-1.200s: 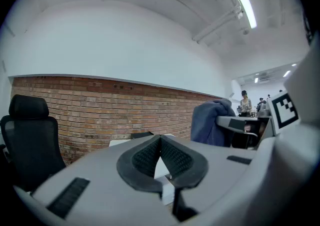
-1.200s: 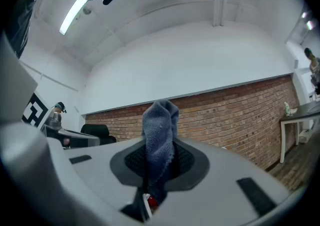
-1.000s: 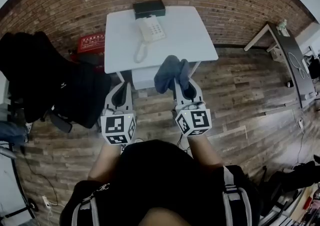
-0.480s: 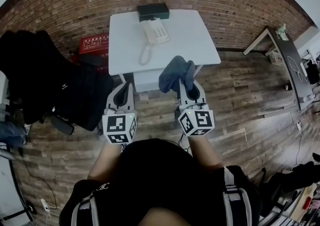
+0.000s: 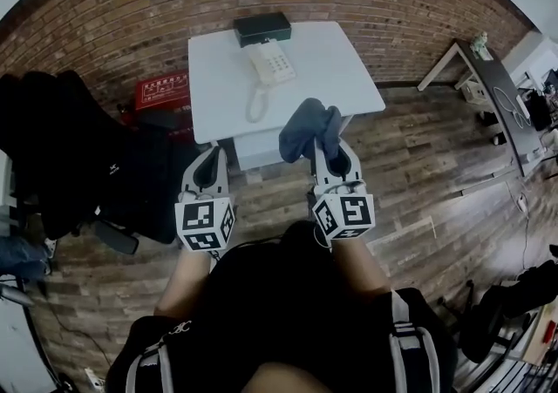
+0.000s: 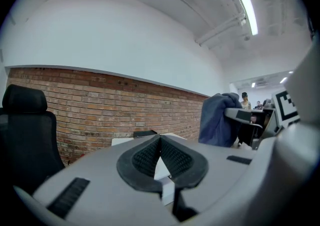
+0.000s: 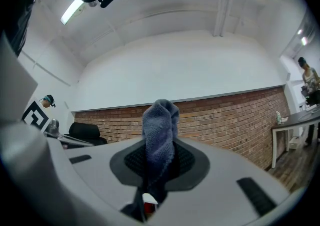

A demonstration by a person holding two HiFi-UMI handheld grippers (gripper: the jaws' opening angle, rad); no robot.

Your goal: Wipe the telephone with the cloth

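A white telephone (image 5: 268, 63) with a coiled cord lies on the white table (image 5: 323, 69) ahead of me, next to a black box (image 5: 261, 27). My right gripper (image 5: 323, 149) is shut on a blue-grey cloth (image 5: 307, 127), which sticks up from its jaws (image 7: 159, 135) short of the table's front edge. The left gripper (image 5: 209, 159) is held beside it, jaws closed together with nothing between them (image 6: 160, 156). Both grippers hover over the wooden floor, apart from the telephone.
A black office chair (image 5: 96, 165) stands at the left, a red box (image 5: 161, 84) by the brick wall (image 5: 131, 8). A grey desk (image 5: 497, 95) is at the right. Wooden floor (image 5: 418, 165) lies between me and the table.
The view has shifted slightly: the table and telephone sit a little lower and nearer. Both grippers keep their hold and spacing, the cloth still in the right one.
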